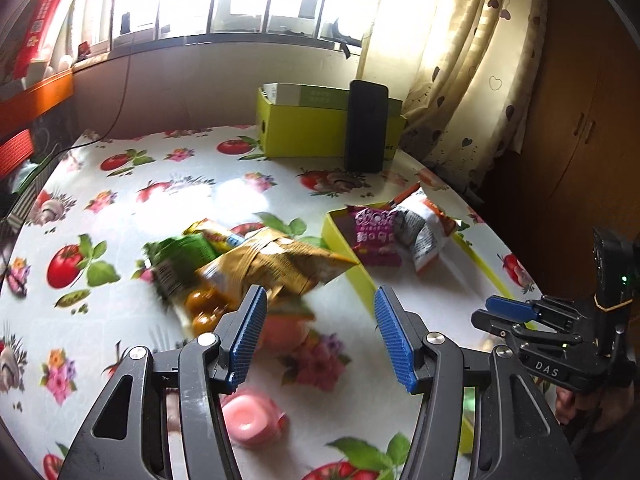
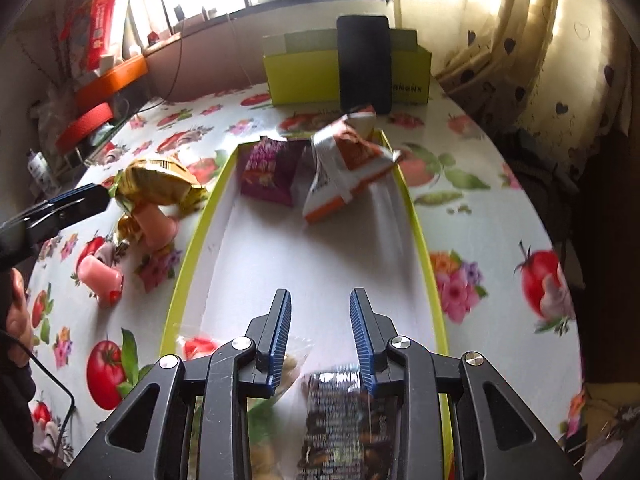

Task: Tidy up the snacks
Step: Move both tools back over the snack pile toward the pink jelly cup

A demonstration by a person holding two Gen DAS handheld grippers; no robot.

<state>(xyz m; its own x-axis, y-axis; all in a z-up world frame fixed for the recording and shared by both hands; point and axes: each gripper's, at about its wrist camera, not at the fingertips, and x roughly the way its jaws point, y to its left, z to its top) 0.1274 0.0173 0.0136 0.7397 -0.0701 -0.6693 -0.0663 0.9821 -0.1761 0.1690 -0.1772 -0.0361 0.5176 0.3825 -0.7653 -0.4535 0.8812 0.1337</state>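
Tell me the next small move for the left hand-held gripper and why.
Probably ease the left hand-held gripper forward and down onto the gold snack bag. Its jaws stand open and empty, the bag lies just ahead on the tablecloth, outside the yellow-rimmed tray, which already holds other packets.

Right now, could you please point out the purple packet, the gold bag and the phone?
Purple packet (image 2: 269, 170): right wrist view, front face.
Gold bag (image 1: 276, 264): left wrist view, middle.
Phone (image 2: 363, 62): right wrist view, screen centre.
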